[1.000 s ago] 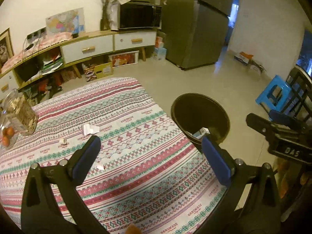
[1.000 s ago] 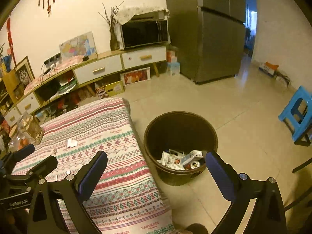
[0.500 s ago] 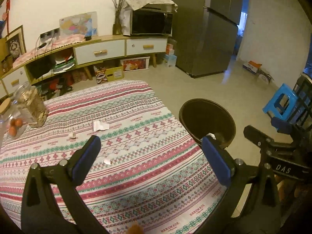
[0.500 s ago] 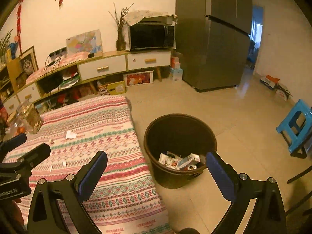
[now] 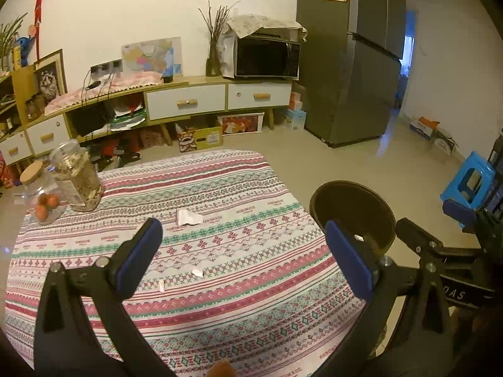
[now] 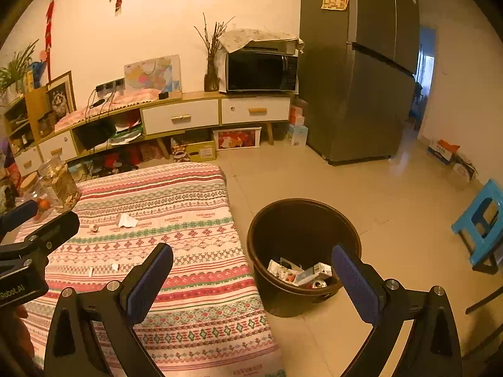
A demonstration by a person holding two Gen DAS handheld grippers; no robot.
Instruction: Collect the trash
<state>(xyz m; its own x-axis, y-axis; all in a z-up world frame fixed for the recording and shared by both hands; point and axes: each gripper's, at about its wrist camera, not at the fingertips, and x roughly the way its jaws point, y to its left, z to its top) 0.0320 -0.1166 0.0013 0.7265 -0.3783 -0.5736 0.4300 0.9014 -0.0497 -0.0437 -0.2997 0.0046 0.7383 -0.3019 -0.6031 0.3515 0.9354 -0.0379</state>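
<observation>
A dark round trash bin point(image 6: 303, 251) stands on the floor right of the table and holds boxes and wrappers point(image 6: 301, 275); it also shows in the left wrist view point(image 5: 353, 213). On the patterned tablecloth point(image 5: 235, 289) lie a crumpled white paper point(image 5: 188, 217) and two small white scraps point(image 5: 197, 272) point(image 5: 161, 285). The paper also shows in the right wrist view point(image 6: 125, 220), with a tiny round bit point(image 6: 93, 227) beside it. My left gripper point(image 5: 243, 256) is open and empty above the table. My right gripper point(image 6: 251, 278) is open and empty, near the bin.
Two jars point(image 5: 77, 177) point(image 5: 42, 194) stand at the table's far left corner. A low sideboard point(image 5: 188, 103) with a microwave point(image 5: 267, 58) lines the back wall. A tall fridge point(image 5: 352, 59) stands right of it. A blue stool point(image 6: 482, 220) stands on the floor at right.
Both grippers have risen and tilted up, so more of the wall and room shows. Both stay open and empty. The trash on the table has not moved.
</observation>
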